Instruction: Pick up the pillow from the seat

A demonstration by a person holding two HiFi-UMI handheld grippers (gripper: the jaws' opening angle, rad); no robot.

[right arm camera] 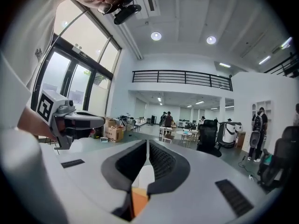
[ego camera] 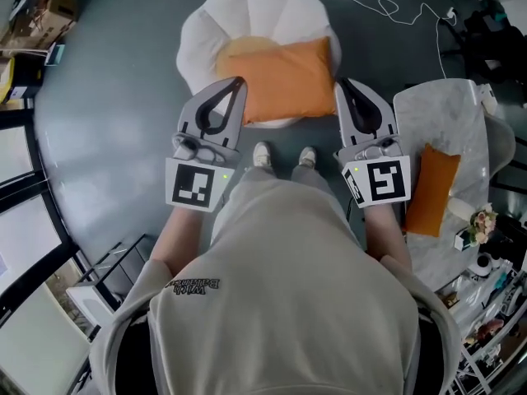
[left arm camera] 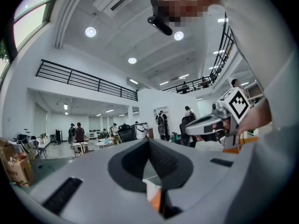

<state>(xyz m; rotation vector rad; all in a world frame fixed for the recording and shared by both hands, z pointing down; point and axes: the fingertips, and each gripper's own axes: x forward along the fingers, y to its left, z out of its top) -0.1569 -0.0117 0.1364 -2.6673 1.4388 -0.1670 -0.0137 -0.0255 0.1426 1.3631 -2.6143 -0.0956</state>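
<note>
Flanking the pillow [ego camera: 284,76] on the seat [ego camera: 247,6] at twelve o'clock, your left gripper [ego camera: 239,81] and right gripper [ego camera: 340,83] show fingers pressed together, empty.

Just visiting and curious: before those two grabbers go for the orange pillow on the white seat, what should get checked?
1. Pillow lying free on the seat: ok.
2. Left gripper fingers apart for grabbing: not ok, together.
3. Right gripper fingers apart: not ok, together.
4. Both grippers empty: ok.
5. Gap between grippers and pillow: cannot tell.
</note>
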